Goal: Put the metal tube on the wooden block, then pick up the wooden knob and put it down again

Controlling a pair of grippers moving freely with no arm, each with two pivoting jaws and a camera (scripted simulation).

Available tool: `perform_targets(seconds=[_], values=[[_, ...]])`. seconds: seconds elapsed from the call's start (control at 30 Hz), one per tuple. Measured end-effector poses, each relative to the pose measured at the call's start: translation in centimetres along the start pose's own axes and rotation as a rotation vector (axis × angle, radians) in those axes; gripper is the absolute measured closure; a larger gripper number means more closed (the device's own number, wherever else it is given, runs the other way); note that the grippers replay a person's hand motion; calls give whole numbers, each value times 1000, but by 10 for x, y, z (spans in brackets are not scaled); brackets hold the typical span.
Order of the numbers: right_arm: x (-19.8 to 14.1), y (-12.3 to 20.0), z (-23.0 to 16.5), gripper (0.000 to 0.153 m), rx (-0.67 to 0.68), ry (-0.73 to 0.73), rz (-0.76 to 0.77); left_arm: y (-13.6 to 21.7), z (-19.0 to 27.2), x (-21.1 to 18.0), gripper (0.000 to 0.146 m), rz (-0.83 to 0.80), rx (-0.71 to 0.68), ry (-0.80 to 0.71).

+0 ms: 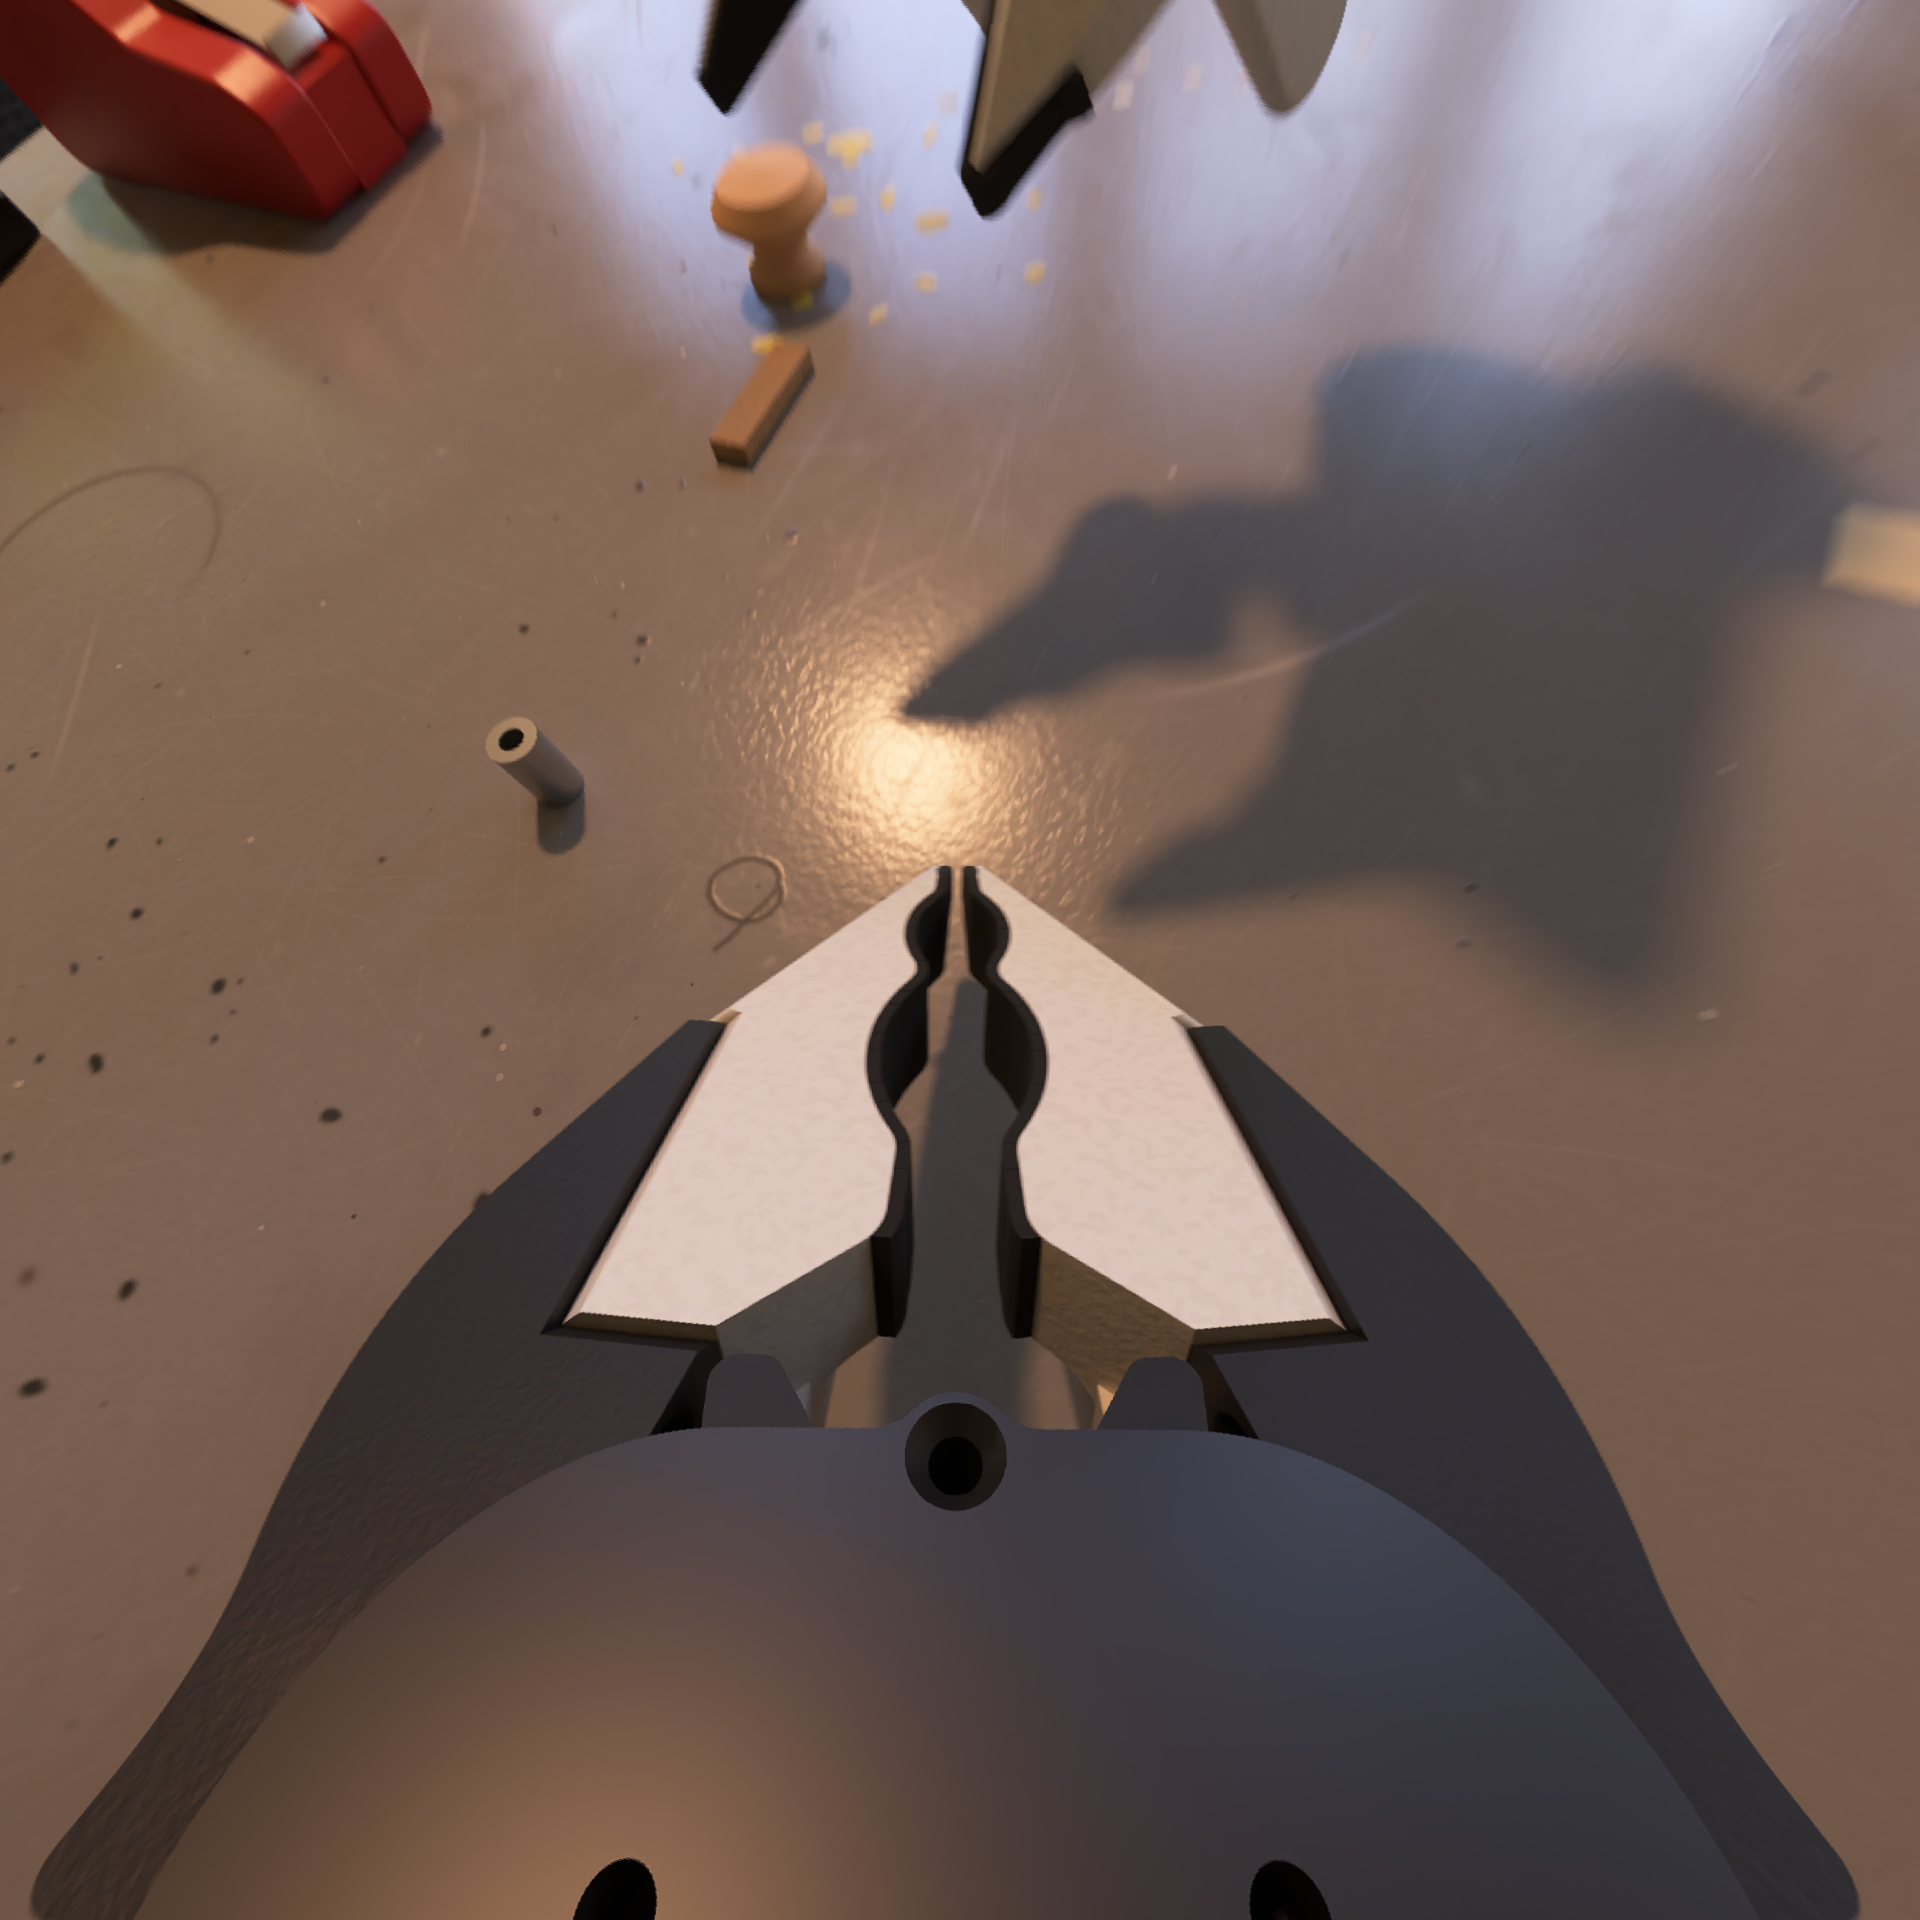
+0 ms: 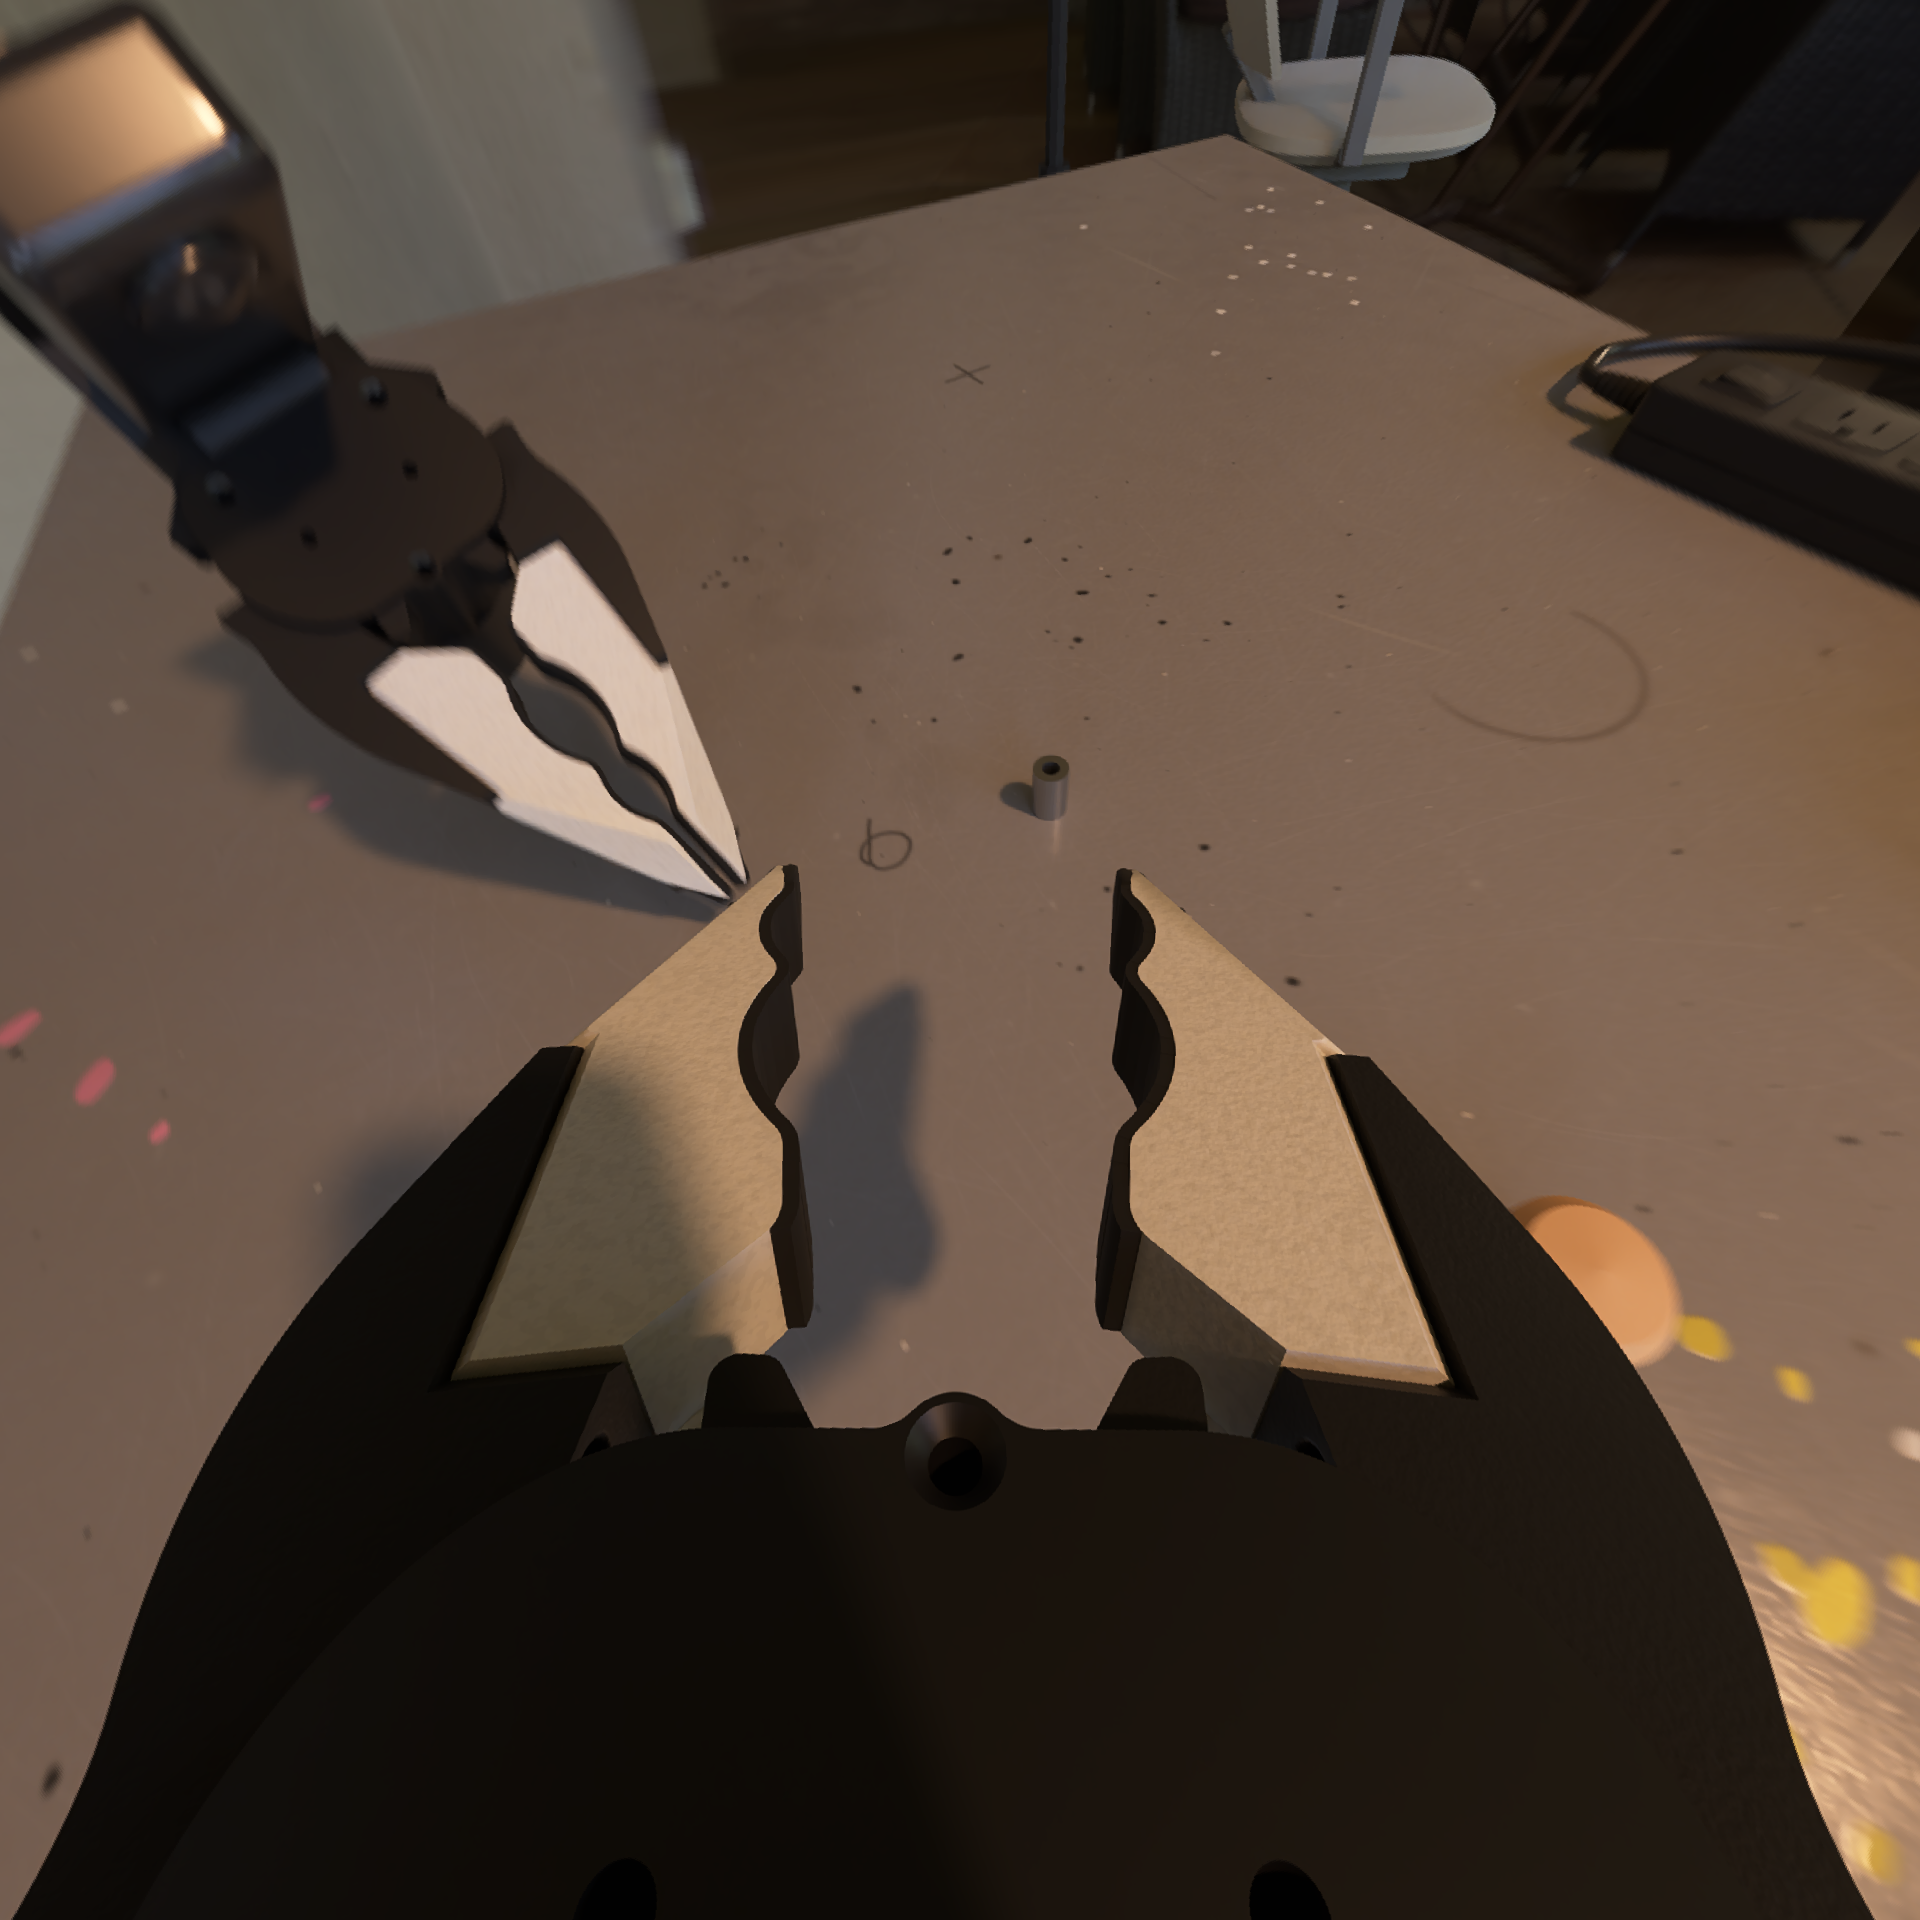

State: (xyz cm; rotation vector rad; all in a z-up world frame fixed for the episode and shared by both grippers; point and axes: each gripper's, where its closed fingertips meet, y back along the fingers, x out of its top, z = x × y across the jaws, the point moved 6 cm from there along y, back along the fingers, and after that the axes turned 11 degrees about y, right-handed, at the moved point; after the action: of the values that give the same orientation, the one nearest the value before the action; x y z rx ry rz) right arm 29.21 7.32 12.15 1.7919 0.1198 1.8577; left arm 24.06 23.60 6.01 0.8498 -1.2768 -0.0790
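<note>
A small grey metal tube (image 1: 535,762) stands upright on the table, ahead and left of my left gripper (image 1: 956,873), which is shut and empty. A wooden block (image 1: 762,405) lies flat farther off, with the wooden knob (image 1: 774,223) standing just beyond it. My right gripper (image 1: 854,151) hangs above the knob's far side. In the right wrist view my right gripper (image 2: 956,878) is open and empty. The tube (image 2: 1051,788) stands just past its tips. The knob (image 2: 1605,1288) peeks out beside its right finger. The shut left gripper (image 2: 727,878) points in from the left. The block is hidden there.
A red tape dispenser (image 1: 208,94) sits at the far left of the table (image 1: 1039,1039). A black power strip (image 2: 1787,447) with its cord lies at the table's right edge. Yellow crumbs (image 1: 925,223) lie scattered around the knob. A white stool (image 2: 1361,104) stands beyond the far edge.
</note>
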Motion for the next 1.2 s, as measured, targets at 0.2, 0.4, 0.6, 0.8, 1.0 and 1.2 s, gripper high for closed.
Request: perform_targets(seconds=[0.2,0.4,0.6,0.8,1.0,1.2], values=[[21,-13,7,104,116,246,-253,61,-21,8,114,183,11,183],[20,-89,27,117,307,386,-499,140,-54,-11,113,328,292,266],[4,-126,35,122,367,412,-596,162,-68,-24,113,390,375,292],[-1,-138,38,134,396,412,-616,144,-72,-31,113,370,309,304],[5,-122,40,141,386,407,-586,128,-72,-30,114,349,260,295],[1,-60,48,141,315,419,-633,124,-64,-27,115,353,260,265]])
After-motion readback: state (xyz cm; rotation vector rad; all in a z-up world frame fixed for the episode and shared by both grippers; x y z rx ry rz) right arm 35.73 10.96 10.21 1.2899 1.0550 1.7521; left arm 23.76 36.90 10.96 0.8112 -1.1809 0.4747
